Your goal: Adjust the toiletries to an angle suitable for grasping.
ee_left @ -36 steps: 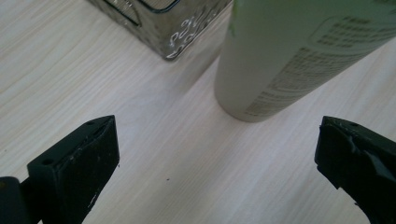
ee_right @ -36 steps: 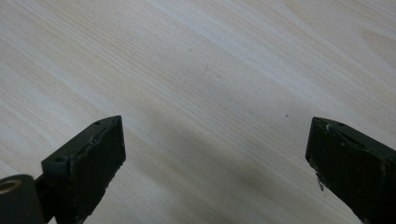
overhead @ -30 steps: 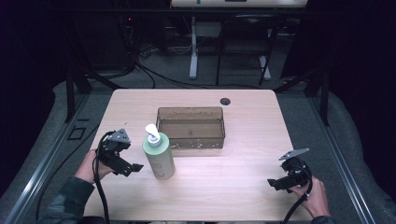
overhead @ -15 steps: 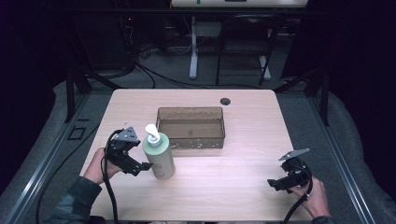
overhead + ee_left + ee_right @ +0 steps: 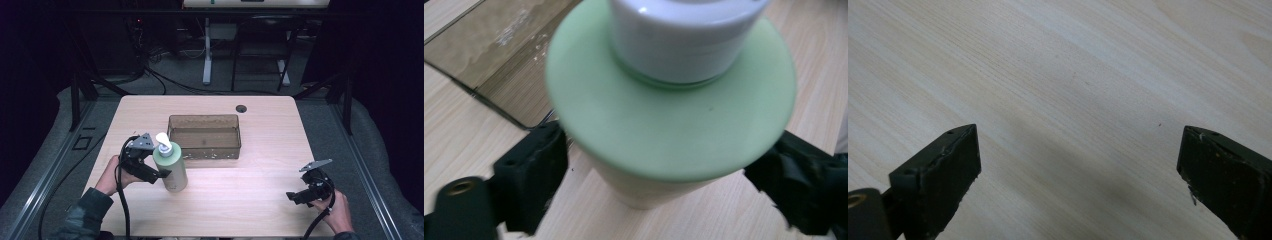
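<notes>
A pale green pump bottle with a white pump head stands upright on the wooden table, left of centre. My left gripper reaches it from the left at about mid-height. Its jaws have just been closing with the bottle between them, and in the left gripper view they lie against the bottle's two sides. Near the table's front right corner, my right gripper is held low and open. Between its jaws I see nothing but bare wood.
A shallow, clear brown tray sits at the table's centre, just behind and right of the bottle. A dark round hole lies in the tabletop near the far edge. Cables and stand legs are on the floor beyond the table.
My left gripper has moved right, from beside the bottle to around it, and its jaws have drawn in on it. The right gripper and the bottle have stayed put.
</notes>
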Tool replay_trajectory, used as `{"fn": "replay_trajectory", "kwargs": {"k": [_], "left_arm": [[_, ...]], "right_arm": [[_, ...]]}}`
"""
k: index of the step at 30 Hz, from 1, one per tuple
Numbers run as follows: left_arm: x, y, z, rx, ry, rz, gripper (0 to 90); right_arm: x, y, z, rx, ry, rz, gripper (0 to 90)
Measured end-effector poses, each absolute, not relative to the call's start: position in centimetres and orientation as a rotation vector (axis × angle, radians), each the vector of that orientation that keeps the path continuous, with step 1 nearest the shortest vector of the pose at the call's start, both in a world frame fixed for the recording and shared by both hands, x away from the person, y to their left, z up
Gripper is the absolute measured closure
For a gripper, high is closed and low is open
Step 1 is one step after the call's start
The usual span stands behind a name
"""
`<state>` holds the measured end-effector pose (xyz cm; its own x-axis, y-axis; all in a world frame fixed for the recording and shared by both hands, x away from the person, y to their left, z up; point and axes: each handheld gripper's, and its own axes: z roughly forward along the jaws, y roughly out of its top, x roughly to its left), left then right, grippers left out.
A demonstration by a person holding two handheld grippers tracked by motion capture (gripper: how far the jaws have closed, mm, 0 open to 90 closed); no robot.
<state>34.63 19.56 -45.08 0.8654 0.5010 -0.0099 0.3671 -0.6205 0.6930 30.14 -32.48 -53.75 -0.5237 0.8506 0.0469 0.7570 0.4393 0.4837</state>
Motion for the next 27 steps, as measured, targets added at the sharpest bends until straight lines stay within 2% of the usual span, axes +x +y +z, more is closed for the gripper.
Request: {"fn": "replay_trajectory", "kwargs": {"k": [10,27], "left_arm": [[34.5,19.0,-45.5,2.288,0.625,0.283,13.2],[34.1,15.9,-45.7,2.223,0.791,0.363,13.3]], "right_arm": [[30.2,-32.6,-53.9,1.423,2.485,0.684,3.4],[30.2,-32.6,-53.8,1.423,2.492,0.689,3.4]]}}
